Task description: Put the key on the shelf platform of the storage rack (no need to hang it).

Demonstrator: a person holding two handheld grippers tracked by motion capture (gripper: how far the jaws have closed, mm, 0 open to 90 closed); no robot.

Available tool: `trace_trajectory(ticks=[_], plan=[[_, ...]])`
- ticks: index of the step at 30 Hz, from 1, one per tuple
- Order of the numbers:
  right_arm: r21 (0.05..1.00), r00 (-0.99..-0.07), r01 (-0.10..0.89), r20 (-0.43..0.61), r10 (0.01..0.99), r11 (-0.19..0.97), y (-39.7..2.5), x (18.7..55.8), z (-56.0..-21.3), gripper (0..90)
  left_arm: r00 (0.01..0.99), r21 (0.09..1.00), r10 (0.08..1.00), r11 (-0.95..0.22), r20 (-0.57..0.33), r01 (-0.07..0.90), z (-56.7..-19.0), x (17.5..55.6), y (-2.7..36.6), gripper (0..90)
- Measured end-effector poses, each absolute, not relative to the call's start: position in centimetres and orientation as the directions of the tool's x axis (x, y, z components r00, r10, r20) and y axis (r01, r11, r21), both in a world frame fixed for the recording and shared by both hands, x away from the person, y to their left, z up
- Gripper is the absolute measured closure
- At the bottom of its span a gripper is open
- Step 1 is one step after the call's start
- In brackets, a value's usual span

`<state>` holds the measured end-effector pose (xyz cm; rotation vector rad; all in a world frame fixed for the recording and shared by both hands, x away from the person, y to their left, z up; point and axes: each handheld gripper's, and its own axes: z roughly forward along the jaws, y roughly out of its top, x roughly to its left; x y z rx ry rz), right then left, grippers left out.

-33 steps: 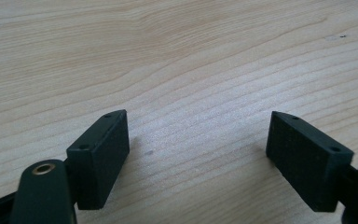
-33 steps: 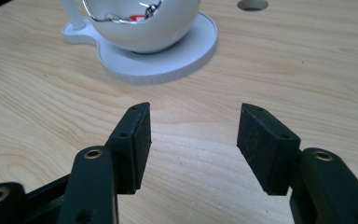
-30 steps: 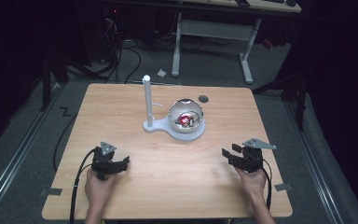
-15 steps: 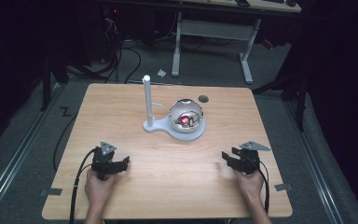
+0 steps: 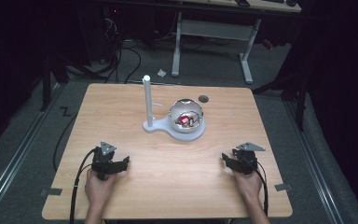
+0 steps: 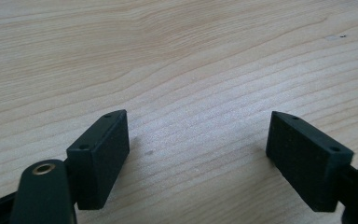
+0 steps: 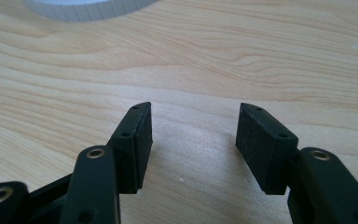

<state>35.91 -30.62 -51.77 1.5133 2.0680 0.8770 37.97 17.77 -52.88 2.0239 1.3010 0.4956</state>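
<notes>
A: The worktop is carrying just one fixture, sitting a little toward the far edge from the middle: a white stand with a round base, and an upright white post rising from its left end.

B: And the shiny sphere is resting on that base, right of the post, with something red showing inside it. I cannot tell what the red thing is.

A: Both grippers are waiting near the near edge, well apart from the stand. The left gripper is sitting toward the near left corner with its jaws spread wide over bare wood.

B: The right gripper is toward the near right corner, jaws also spread and holding nothing. Its own view is catching the ribbed rim of the base at the top.

A: For the reach, I'd judge it best to be steadying the base with one gripper while the other is approaching the sphere slowly, jaws wide; that polished curve looks likely to slip.
</notes>
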Motion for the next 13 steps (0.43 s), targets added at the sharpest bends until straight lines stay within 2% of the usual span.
trace_trajectory(ticks=[5,13], plan=[[0.702,-0.314,0.672,-0.02,0.949,0.237,-30.28,35.91,-51.85,45.0,0.43,0.711,0.902,-0.277,-0.04,0.647,-52.88,37.96,17.77,21.7],[0.701,-0.31,0.676,-0.01,0.951,0.228,-30.37,35.96,-51.87,43.7,0.43,0.71,0.902,-0.277,-0.04,0.647,-52.88,37.96,17.78,21.7]])
